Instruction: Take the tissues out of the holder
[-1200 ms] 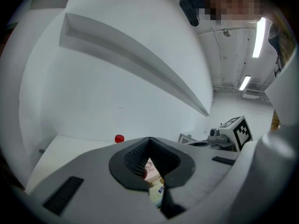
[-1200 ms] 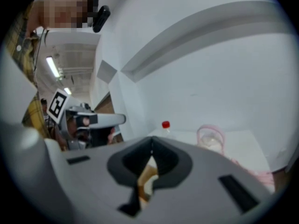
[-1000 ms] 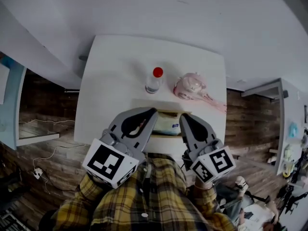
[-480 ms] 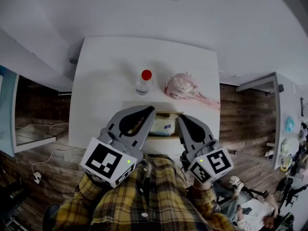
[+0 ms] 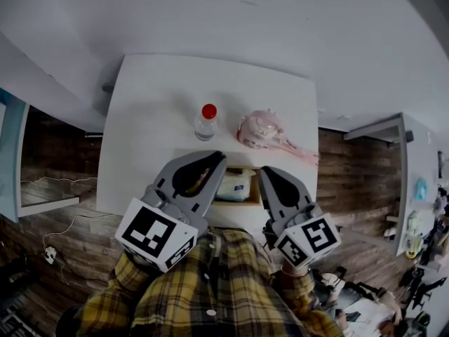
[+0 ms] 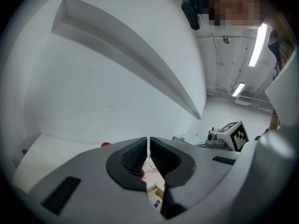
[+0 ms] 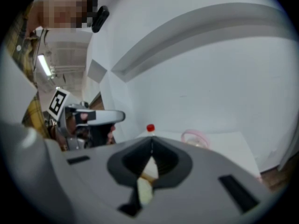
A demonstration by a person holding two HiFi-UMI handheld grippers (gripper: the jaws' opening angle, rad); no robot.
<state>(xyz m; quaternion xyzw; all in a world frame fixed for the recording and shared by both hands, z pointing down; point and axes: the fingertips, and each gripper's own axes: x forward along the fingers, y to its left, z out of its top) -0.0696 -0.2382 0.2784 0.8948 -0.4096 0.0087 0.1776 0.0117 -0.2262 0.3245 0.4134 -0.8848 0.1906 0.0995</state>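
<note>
Wooden holder (image 5: 231,201) with the tissues (image 5: 236,184) sits centre frame, between my left gripper (image 5: 214,161) and right gripper (image 5: 265,174); both have jaws pressed together, nothing pinched.

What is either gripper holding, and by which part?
Nothing. Left gripper and right gripper are both shut and empty; the tissues sit in the holder.
</note>
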